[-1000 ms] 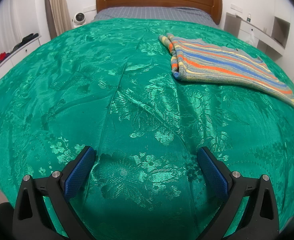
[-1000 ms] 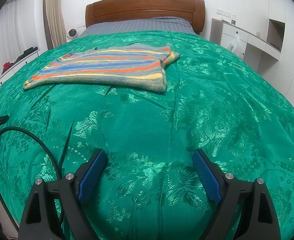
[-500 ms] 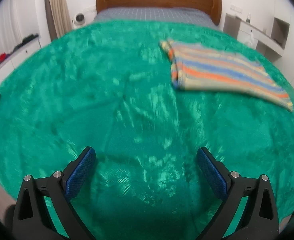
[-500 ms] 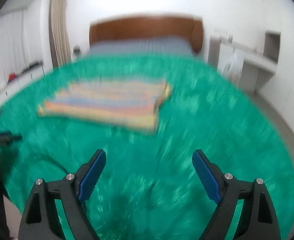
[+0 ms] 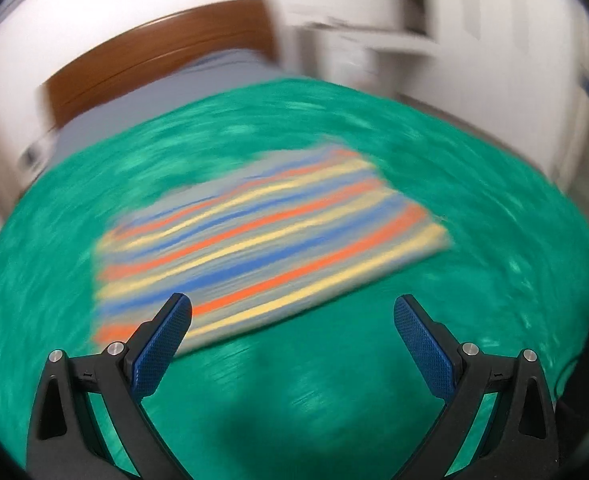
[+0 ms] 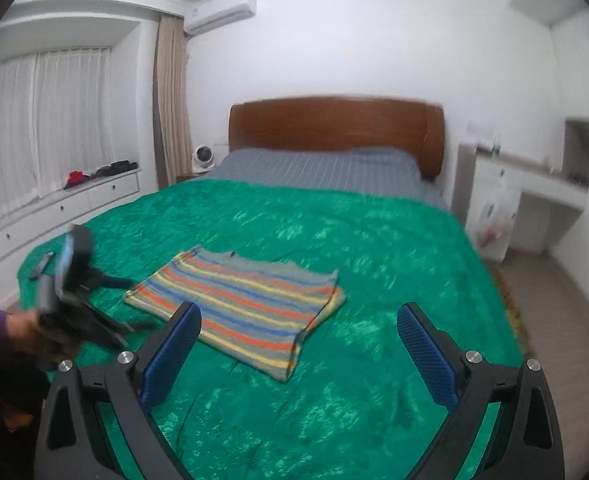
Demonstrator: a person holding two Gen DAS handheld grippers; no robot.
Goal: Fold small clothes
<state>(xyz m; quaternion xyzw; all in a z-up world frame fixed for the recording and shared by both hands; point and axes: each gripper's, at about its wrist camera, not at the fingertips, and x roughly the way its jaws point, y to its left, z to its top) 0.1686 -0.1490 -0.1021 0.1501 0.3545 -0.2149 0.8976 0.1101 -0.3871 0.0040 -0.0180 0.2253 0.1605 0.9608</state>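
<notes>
A folded striped knit garment (image 6: 238, 306) in orange, blue, yellow and grey lies flat on the green bedspread (image 6: 374, 264). It also shows, motion-blurred, in the left wrist view (image 5: 262, 248). My left gripper (image 5: 292, 326) is open and empty, above the bedspread just short of the garment's near edge. It also shows from outside in the right wrist view (image 6: 90, 312), held at the bed's left side. My right gripper (image 6: 298, 332) is open and empty, raised well back from the bed.
The wooden headboard (image 6: 334, 128) and grey sheet (image 6: 318, 168) are at the far end. White drawers (image 6: 54, 216) run along the left wall, and a white desk (image 6: 534, 192) with a plastic bag (image 6: 494, 216) stands right. A dark flat object (image 6: 42, 266) lies on the bed's left edge.
Both grippers have pulled up and back from the bedspread, still open. The left view has swung toward the garment and is blurred. The right view now takes in the whole bed.
</notes>
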